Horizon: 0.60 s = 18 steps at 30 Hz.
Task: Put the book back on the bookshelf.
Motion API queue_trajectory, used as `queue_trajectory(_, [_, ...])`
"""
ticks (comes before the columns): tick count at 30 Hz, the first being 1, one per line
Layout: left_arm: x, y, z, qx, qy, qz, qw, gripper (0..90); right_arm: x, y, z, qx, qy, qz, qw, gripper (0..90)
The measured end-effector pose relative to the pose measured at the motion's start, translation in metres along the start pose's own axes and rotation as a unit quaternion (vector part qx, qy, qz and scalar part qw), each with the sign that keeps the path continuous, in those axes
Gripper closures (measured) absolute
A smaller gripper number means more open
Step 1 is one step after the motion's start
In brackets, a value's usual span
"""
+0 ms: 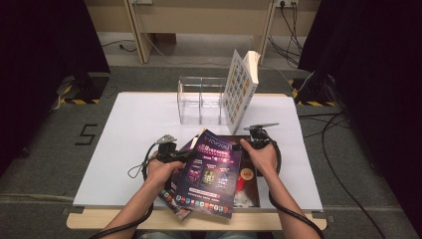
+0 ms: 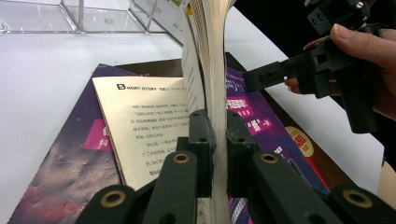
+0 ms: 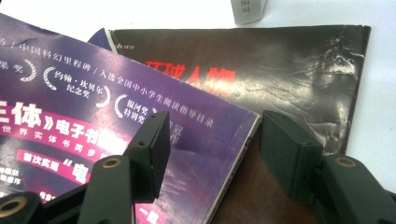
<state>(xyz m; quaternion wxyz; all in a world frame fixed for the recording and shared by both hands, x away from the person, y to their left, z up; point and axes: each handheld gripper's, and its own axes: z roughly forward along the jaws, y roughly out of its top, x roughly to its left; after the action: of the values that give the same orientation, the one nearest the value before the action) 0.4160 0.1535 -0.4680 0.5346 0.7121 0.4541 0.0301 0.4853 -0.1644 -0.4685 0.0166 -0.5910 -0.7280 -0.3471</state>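
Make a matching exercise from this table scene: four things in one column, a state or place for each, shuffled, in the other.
1. left gripper
2. right gripper
3. clear organizer
4. dark magazine

a. lies flat under the purple magazine
b. shut on the purple magazine's pages
c. stands at the table's far edge
d. open above the purple magazine's corner

Pairs: 1-b, 2-d, 3-c, 4-a

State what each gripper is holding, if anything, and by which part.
The left gripper is shut on the purple magazine, clamping a sheaf of its pages at their edge. The right gripper is open and holds nothing.
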Motion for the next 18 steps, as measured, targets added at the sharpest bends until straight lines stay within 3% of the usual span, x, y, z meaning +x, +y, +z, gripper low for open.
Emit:
queue_trajectory(9, [0.001,-0.0008,0.001,0.001,0.003,-0.002,1.0,83.7,-0.0001,0.0035,0.0029,0.001,0.002,-0.006,1.0,44.4])
queue_trajectory(18, [0.0043,-0.0046,0.007,0.018,0.028,-0.003,0.9995,83.1,-0.0018,0.0023,0.0015,-0.003,-0.011,-0.01,0.9999,56.8])
